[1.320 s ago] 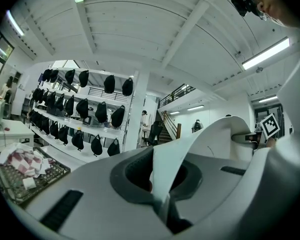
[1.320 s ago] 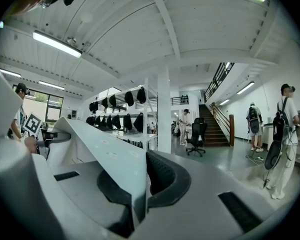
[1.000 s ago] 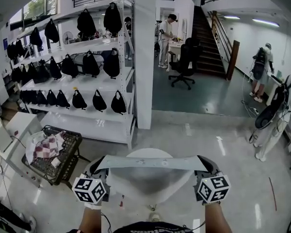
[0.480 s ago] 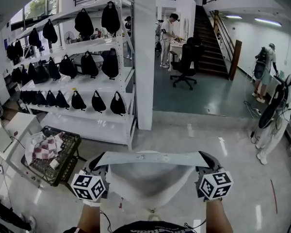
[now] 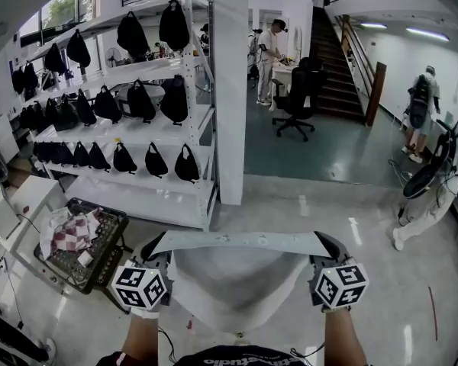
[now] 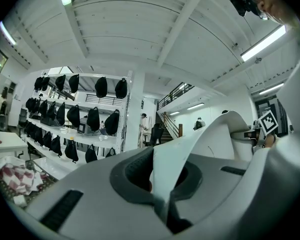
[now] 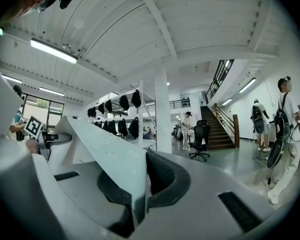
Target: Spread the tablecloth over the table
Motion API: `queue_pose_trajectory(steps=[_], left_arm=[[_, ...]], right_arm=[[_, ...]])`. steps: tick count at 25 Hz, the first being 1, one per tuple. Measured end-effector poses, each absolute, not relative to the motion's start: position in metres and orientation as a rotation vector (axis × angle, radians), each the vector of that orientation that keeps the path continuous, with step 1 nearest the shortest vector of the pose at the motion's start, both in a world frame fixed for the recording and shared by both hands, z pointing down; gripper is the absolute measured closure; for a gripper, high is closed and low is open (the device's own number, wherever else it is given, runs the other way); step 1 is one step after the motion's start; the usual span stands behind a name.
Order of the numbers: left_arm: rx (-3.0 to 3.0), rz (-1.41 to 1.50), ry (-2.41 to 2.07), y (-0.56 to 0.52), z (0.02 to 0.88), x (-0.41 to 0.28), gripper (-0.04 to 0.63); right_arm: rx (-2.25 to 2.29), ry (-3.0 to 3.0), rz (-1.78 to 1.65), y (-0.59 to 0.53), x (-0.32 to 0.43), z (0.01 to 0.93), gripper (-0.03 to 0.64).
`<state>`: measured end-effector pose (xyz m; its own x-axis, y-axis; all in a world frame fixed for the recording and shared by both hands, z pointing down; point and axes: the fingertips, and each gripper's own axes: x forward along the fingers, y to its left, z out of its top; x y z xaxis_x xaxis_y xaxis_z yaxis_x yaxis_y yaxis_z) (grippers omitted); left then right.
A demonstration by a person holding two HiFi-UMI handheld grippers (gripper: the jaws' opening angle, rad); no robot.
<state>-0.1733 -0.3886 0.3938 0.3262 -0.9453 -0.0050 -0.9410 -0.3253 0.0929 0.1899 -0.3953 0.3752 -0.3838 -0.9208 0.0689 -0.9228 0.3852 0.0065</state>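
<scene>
A white tablecloth point(image 5: 237, 280) is stretched between my two grippers, its top edge taut and level, the rest sagging toward me. My left gripper point(image 5: 154, 248) is shut on the cloth's left corner. My right gripper point(image 5: 326, 244) is shut on the right corner. In the left gripper view the tablecloth point(image 6: 210, 139) runs out of the shut left gripper point(image 6: 162, 184) off to the right. In the right gripper view the tablecloth point(image 7: 105, 154) leaves the shut right gripper point(image 7: 140, 184) to the left. The hanging cloth hides the table.
A white shelf rack point(image 5: 130, 105) of black bags stands ahead on the left, beside a white pillar point(image 5: 230, 90). A black basket cart point(image 5: 80, 239) with checked cloth sits low left. An office chair point(image 5: 298, 90) and stairs lie beyond; people point(image 5: 427, 181) stand at right.
Both grippers have carried the stretched cloth forward together, its taut edge now higher in the head view. The round white tabletop seen past the edge earlier is now hidden by the cloth.
</scene>
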Motion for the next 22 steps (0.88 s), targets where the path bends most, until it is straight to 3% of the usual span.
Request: queue_pose_trajectory(steps=[22], left_arm=[[2.481, 0.002, -1.881, -0.460, 0.387, -0.163, 0.575]], right_arm=[[1.663, -2.600, 0.080, -0.482, 0.202, 0.373, 0.586]])
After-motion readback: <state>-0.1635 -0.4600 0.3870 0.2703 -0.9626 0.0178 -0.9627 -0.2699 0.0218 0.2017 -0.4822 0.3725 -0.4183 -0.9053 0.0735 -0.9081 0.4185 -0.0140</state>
